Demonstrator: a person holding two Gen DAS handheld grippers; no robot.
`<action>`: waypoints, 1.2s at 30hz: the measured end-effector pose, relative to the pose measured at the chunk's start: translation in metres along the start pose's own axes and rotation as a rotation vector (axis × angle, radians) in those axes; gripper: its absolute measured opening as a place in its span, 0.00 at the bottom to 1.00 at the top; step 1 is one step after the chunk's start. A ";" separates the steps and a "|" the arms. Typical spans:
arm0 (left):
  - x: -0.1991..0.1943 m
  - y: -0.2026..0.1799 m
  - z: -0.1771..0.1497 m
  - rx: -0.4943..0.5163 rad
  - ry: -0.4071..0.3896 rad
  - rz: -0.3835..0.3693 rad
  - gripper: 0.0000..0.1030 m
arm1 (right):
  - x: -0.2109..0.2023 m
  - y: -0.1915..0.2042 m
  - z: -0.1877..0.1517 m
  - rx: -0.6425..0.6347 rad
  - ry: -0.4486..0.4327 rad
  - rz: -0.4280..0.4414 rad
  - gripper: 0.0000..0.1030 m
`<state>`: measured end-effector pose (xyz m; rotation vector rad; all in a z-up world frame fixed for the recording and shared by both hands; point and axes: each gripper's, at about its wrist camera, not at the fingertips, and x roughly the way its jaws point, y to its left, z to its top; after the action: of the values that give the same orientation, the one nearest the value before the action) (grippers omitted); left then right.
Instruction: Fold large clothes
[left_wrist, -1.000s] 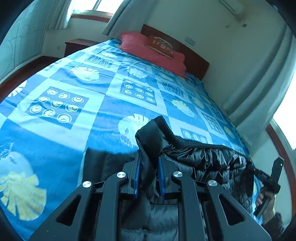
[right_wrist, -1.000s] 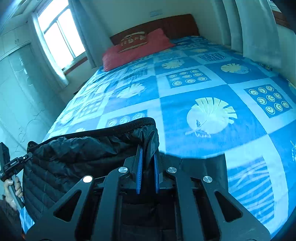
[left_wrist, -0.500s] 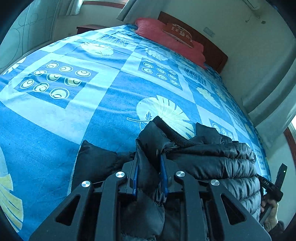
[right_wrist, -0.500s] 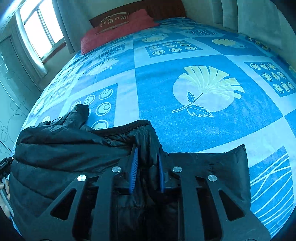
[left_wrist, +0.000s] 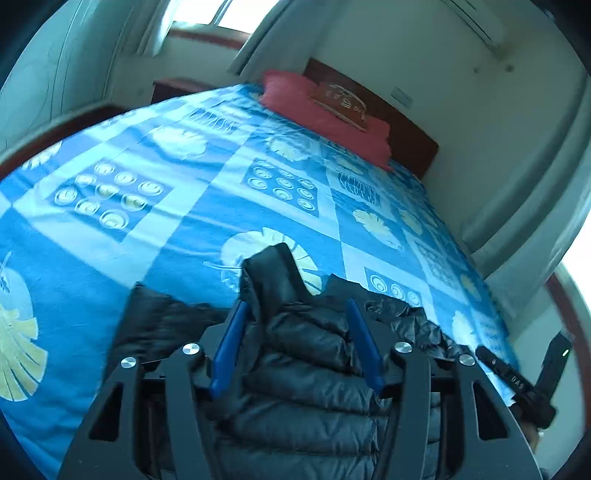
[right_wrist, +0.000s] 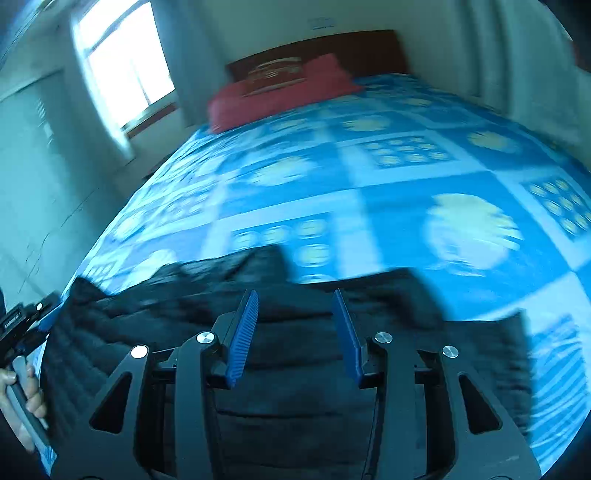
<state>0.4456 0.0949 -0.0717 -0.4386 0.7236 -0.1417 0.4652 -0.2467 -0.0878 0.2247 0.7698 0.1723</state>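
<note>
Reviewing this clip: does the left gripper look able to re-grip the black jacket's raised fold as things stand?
Probably yes. The left gripper stands open, with the black jacket bulging between its blue tongs and the raised fold just ahead, nothing covering it.

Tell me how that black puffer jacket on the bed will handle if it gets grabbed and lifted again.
The black puffer jacket will probably flop and sag: it lies bunched in soft folds. Its puffy quilted panels suggest it is light for its bulk. The shiny shell could slip between the open left gripper fingers, so a deep bite seems wise.
</note>
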 end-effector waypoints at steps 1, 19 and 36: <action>0.002 -0.007 -0.003 0.024 -0.026 0.057 0.54 | 0.006 0.008 -0.001 -0.012 0.010 0.011 0.41; 0.029 -0.039 -0.045 0.019 0.131 -0.110 0.55 | 0.021 0.061 -0.034 -0.087 0.076 0.005 0.50; -0.089 0.040 -0.106 -0.157 -0.017 -0.013 0.55 | -0.137 -0.049 -0.122 0.247 -0.043 -0.056 0.55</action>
<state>0.3075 0.1194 -0.1053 -0.5938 0.7177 -0.0936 0.2857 -0.3089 -0.0940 0.4391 0.7531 0.0182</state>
